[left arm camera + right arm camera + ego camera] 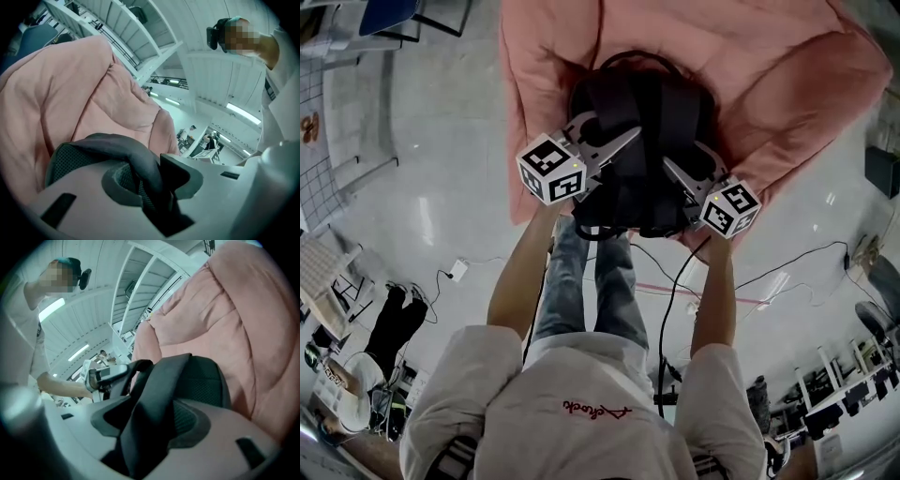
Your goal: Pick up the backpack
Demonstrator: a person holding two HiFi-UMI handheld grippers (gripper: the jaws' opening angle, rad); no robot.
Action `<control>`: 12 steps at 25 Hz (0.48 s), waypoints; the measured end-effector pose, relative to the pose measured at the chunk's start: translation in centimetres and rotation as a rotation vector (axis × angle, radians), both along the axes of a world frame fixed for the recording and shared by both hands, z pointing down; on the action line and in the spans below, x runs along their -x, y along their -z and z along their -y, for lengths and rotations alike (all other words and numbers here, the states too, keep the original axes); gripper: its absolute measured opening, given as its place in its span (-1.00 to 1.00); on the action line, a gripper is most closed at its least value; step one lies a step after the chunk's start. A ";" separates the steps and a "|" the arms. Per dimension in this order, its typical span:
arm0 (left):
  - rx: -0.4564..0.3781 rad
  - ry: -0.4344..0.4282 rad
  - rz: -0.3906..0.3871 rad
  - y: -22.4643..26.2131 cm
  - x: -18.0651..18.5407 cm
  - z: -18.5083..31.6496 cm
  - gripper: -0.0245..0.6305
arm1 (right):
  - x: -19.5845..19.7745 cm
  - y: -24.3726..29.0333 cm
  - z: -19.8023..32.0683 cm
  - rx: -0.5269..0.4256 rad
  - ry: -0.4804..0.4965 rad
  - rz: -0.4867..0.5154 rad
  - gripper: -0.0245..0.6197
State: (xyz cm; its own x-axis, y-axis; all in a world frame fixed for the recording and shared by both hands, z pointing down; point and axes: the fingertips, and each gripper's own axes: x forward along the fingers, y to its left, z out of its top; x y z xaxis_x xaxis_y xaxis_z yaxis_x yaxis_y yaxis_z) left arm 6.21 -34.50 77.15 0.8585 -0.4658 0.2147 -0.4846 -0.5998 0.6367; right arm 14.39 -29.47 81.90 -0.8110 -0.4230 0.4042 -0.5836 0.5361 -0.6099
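Ahead of me and low, on a pink padded quilt [769, 66] heaped on the pale glossy floor [441, 187], lies the black fabric backpack [642, 103]. Its long axis runs straight away from me, and its carry loop [633, 58] is at the far end. Both tools reach in from the near end, one on each side of that axis, so neither hand is clearly the nearer. The lift, as I judge it, turns on the two straps that run lengthwise along the upper face. The left tool [614, 131] is closed most of the way and pinches a grey-black padded shoulder strap [136, 159]. In the left gripper view the strap dips into the narrow gap and is squeezed there. The right tool [684, 157] stands near its widest. In the right gripper view the second shoulder strap [154, 399] crosses between its jaws, and dark space shows beside the strap. I read this as straddled, not yet gripped. The pack rests on the quilt, so the right side needs to close before any upward pull. A pull by the left strap alone would likely tip the pack towards my right.
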 end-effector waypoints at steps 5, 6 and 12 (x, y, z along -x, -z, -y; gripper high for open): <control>-0.021 -0.059 0.012 0.4 0.2 -0.7 -0.59 | 3.1 2.4 1.5 -0.011 0.080 0.153 -0.30; -0.025 -0.066 0.018 0.6 0.3 -0.8 -0.59 | 4.0 2.1 1.8 -0.015 0.104 0.129 -0.30; -0.034 -0.101 0.034 0.5 1.2 -1.2 -0.59 | 6.2 2.9 4.0 -0.057 0.127 0.067 -0.38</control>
